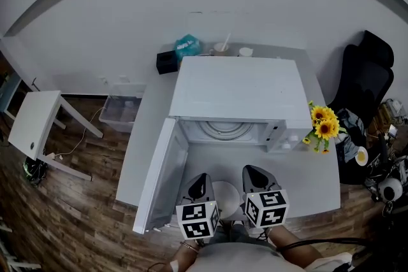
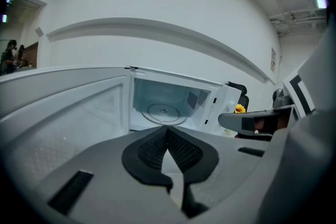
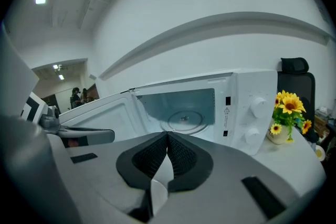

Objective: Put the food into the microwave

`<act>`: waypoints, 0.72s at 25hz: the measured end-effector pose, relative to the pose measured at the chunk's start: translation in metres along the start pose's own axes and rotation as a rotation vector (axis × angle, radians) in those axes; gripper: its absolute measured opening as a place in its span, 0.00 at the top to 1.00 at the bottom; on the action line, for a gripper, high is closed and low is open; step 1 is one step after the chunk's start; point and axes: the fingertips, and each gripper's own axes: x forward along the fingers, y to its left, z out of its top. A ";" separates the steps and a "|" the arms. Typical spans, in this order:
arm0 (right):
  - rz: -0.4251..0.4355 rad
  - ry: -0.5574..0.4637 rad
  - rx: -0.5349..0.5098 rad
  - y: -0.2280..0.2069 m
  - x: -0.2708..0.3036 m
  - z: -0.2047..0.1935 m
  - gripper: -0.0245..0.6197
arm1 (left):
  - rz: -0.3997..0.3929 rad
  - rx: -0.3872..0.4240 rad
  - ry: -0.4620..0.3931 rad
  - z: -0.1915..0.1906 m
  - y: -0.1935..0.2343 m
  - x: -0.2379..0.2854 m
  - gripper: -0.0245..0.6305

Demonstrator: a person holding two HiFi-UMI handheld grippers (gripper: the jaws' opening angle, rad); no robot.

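At the bottom centre of the head view, my left gripper (image 1: 201, 181) and right gripper (image 1: 254, 176) are each clenched on an opposite edge of the white dish (image 1: 227, 195). I judge this two-sided hold is meant to keep it level. I can't make out what food it carries. The dish is at the near edge of the bench (image 1: 319, 191), just before the microwave (image 1: 239, 95). Its door (image 1: 158, 175) is swung wide to the left, leaving the bare turntable (image 1: 220, 129) clear to receive it.
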 end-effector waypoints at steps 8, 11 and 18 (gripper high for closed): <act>0.066 0.041 -0.017 0.007 0.002 -0.013 0.94 | 0.030 -0.012 -0.013 0.000 -0.007 0.002 0.96; 0.083 0.042 -0.017 0.007 0.002 -0.012 0.94 | 0.042 -0.004 -0.024 0.002 -0.009 0.001 0.96; 0.094 0.015 -0.022 0.009 0.000 -0.007 0.94 | 0.060 -0.006 -0.029 0.002 -0.007 -0.004 0.96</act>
